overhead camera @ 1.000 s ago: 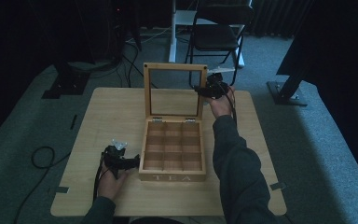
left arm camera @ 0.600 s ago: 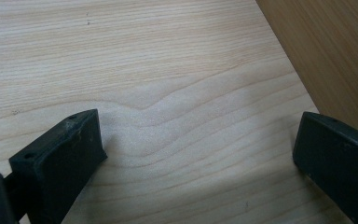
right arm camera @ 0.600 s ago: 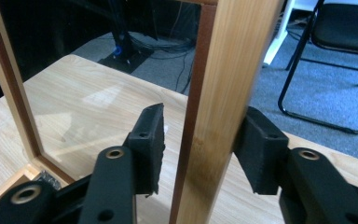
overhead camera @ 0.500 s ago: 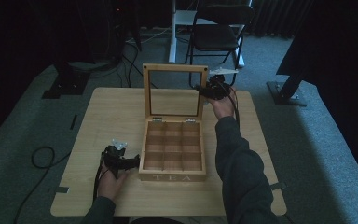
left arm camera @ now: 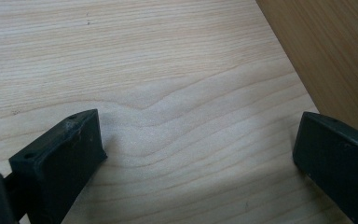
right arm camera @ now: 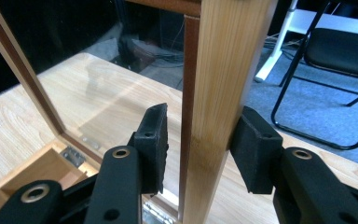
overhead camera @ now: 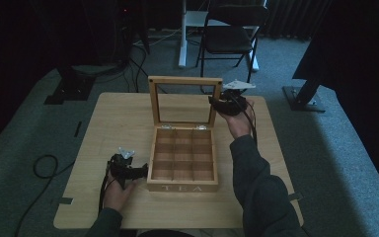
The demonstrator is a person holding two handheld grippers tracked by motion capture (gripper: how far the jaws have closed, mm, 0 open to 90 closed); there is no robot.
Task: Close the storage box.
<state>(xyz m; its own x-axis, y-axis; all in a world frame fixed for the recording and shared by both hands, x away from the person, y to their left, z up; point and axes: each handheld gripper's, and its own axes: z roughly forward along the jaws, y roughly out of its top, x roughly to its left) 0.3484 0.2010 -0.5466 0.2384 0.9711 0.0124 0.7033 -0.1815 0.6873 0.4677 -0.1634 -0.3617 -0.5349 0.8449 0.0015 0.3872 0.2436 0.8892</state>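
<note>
Pale wood makes up the worktop [overhead camera: 113, 123], and on it sits a wooden tea box [overhead camera: 182, 163] with its lid [overhead camera: 185, 101] standing upright at the back edge. The box is divided into small compartments, and the word TEA shows on its front wall. The lid is a wooden frame around a clear pane, hinged to the box's rear wall.

The right hand-held gripper [overhead camera: 217, 102] is up at the lid's right edge. In the right gripper view, the lid's wooden side rail [right arm camera: 223, 93] stands between the two black jaws of the right hand-held gripper [right arm camera: 198, 140]. The jaws sit close on either side of the rail; the right jaw seems to touch the wood, while a thin gap shows by the left one, so I cannot tell whether the grip is closed on it.

The left hand-held gripper [overhead camera: 140, 170] rests low on the worktop just beside the box's left wall, near its front corner. In the left gripper view its jaws are spread wide with nothing between them [left arm camera: 198, 154], bare wood grain below and the box's side [left arm camera: 335, 56] at the upper right.

A folding chair [overhead camera: 229, 34] stands on the carpet beyond the worktop.
</note>
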